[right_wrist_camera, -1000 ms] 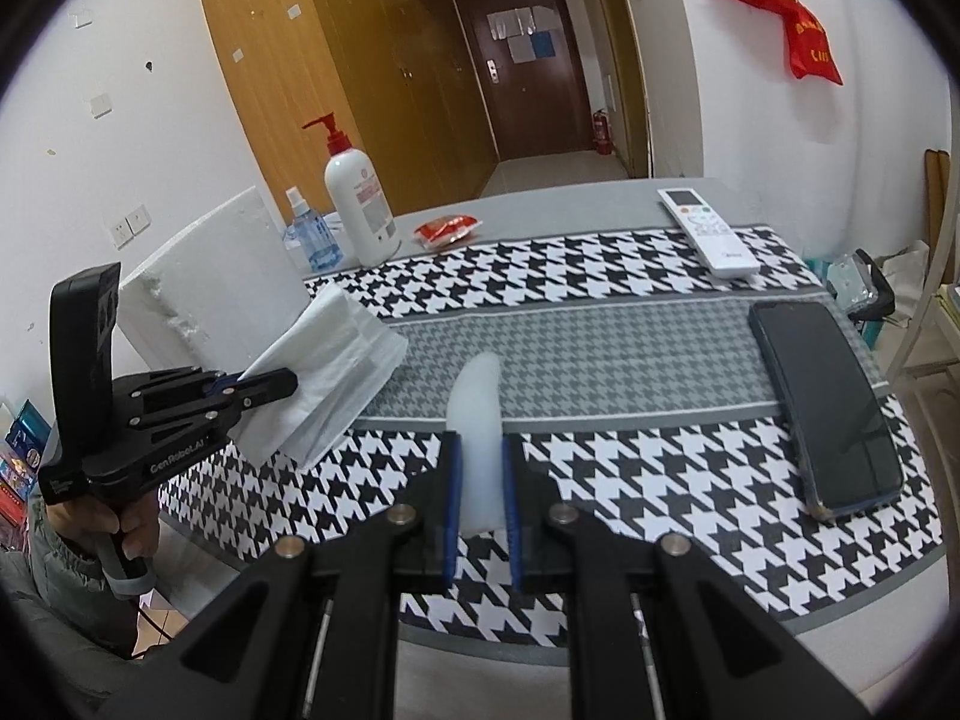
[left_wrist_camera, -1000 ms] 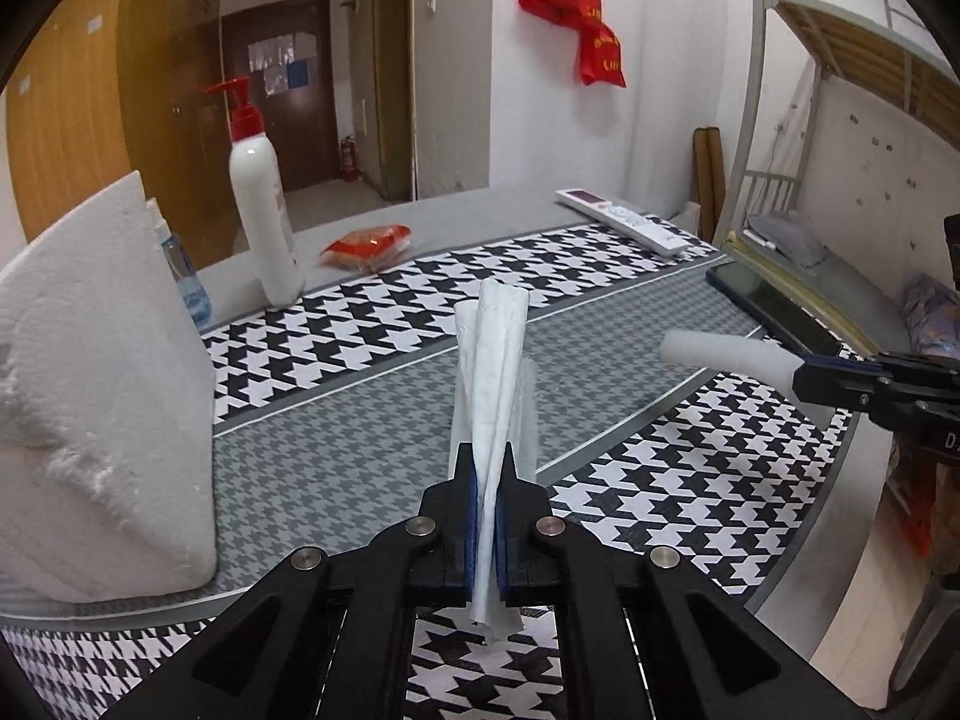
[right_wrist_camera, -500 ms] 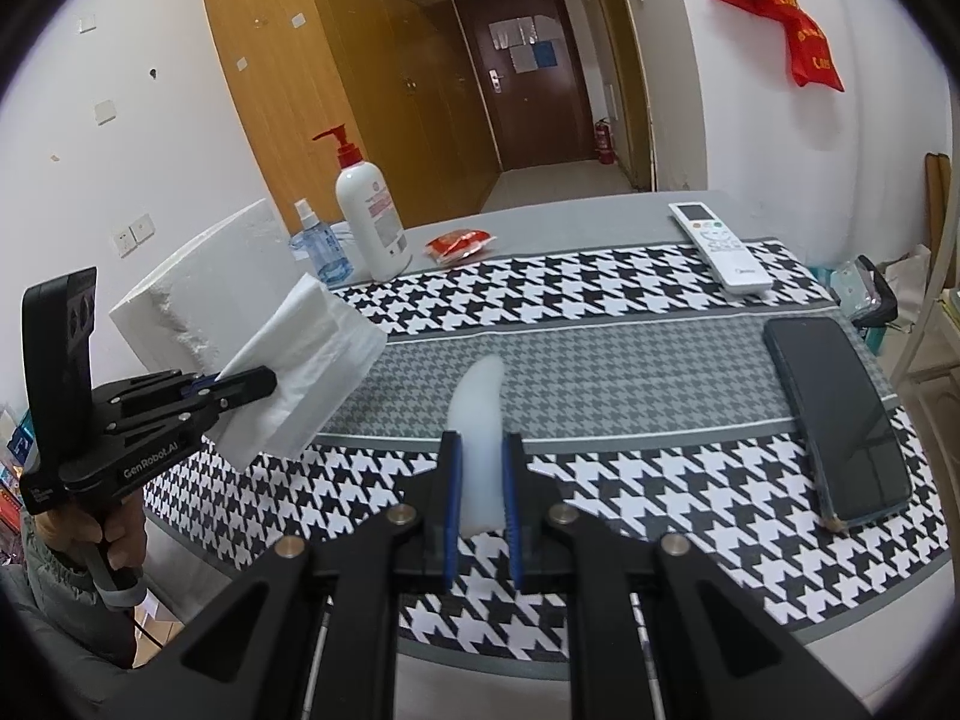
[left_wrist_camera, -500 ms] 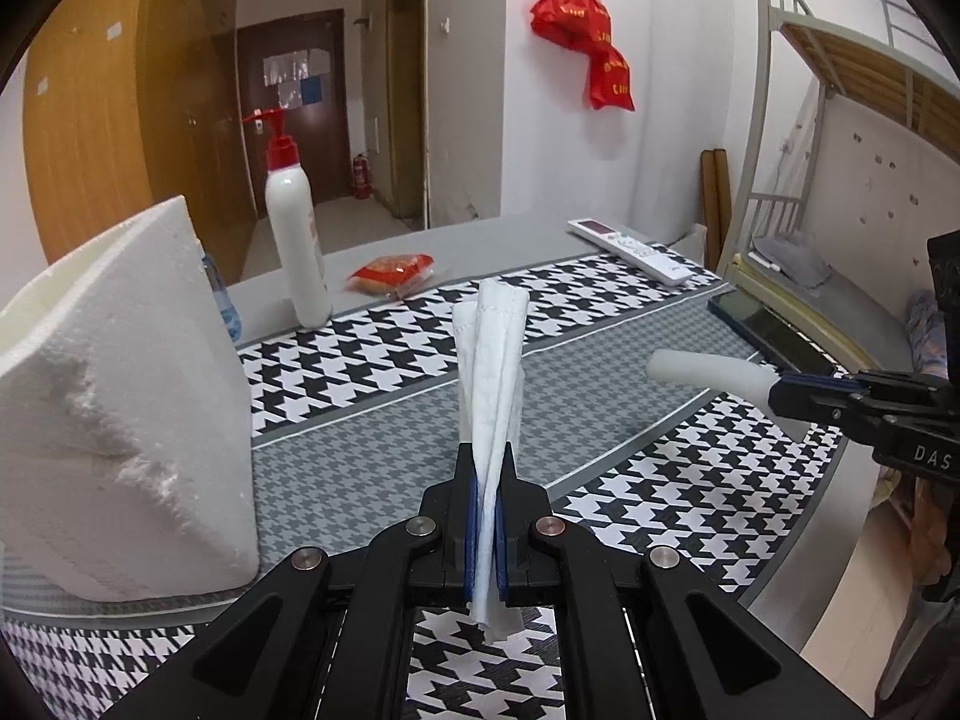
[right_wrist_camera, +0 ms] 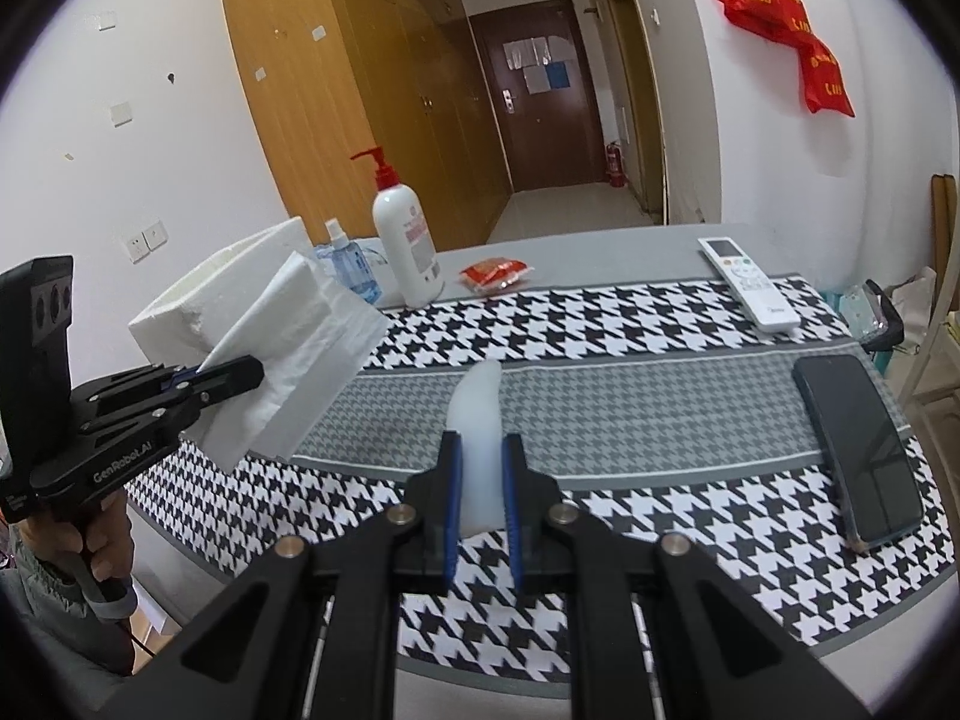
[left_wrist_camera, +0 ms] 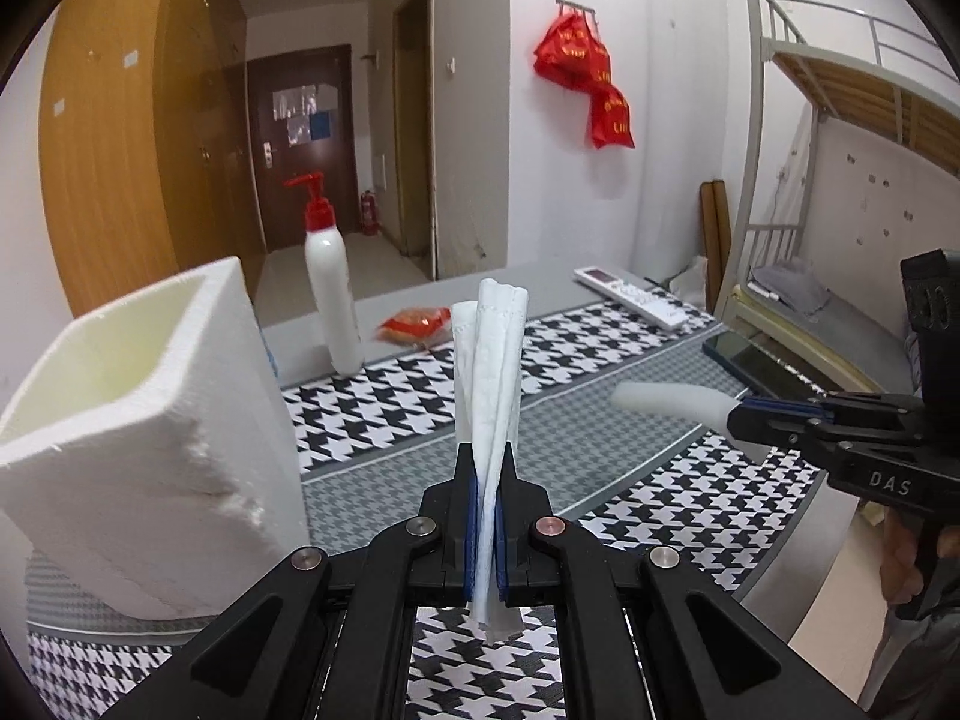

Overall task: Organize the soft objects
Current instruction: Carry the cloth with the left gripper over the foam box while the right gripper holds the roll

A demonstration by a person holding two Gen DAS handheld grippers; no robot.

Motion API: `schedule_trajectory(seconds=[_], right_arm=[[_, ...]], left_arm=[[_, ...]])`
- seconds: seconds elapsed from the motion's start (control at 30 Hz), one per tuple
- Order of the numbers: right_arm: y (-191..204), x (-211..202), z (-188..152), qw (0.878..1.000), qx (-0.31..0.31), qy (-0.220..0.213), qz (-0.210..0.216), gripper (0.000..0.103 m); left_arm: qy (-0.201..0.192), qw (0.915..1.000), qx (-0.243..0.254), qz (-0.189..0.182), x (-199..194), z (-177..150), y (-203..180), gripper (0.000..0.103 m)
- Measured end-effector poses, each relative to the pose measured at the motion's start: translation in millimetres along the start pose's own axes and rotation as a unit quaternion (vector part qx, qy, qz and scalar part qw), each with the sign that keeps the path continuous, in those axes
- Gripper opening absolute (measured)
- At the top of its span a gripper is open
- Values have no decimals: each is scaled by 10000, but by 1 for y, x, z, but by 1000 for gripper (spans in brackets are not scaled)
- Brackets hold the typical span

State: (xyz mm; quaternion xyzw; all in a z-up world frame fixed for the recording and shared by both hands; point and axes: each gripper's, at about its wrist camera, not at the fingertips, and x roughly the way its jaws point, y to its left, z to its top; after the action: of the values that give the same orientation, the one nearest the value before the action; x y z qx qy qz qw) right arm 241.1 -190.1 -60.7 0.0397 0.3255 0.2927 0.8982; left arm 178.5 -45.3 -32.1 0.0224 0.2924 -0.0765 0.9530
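My left gripper (left_wrist_camera: 487, 468) is shut on a folded white tissue (left_wrist_camera: 489, 360) and holds it up above the table, right of the open white foam box (left_wrist_camera: 144, 420). In the right wrist view the left gripper (right_wrist_camera: 240, 372) shows at the left with the tissue (right_wrist_camera: 288, 366) in front of the foam box (right_wrist_camera: 204, 294). My right gripper (right_wrist_camera: 480, 456) is shut on a white foam piece (right_wrist_camera: 477, 414), held over the table's front part. It also shows in the left wrist view (left_wrist_camera: 744, 411) with the foam piece (left_wrist_camera: 666, 401).
On the houndstooth tablecloth (right_wrist_camera: 600, 330) stand a white pump bottle (right_wrist_camera: 405, 246), a small blue spray bottle (right_wrist_camera: 351, 270), a red snack packet (right_wrist_camera: 495, 273), a white remote (right_wrist_camera: 747, 282) and a dark phone (right_wrist_camera: 858, 444). A bunk bed (left_wrist_camera: 840, 120) stands at the right.
Both grippers have risen with their loads. The left gripper now looks down into the foam box's open top and the tissue sits nearer the box.
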Motion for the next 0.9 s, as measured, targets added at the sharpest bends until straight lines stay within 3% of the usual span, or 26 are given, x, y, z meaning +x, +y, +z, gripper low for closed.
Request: schedule_trajectory(seconds=[0.9], right_arm=[[69, 1, 27, 9985, -401, -351, 93, 16]], left_arm=[[-785, 9965, -149, 253, -65, 5, 43, 4]])
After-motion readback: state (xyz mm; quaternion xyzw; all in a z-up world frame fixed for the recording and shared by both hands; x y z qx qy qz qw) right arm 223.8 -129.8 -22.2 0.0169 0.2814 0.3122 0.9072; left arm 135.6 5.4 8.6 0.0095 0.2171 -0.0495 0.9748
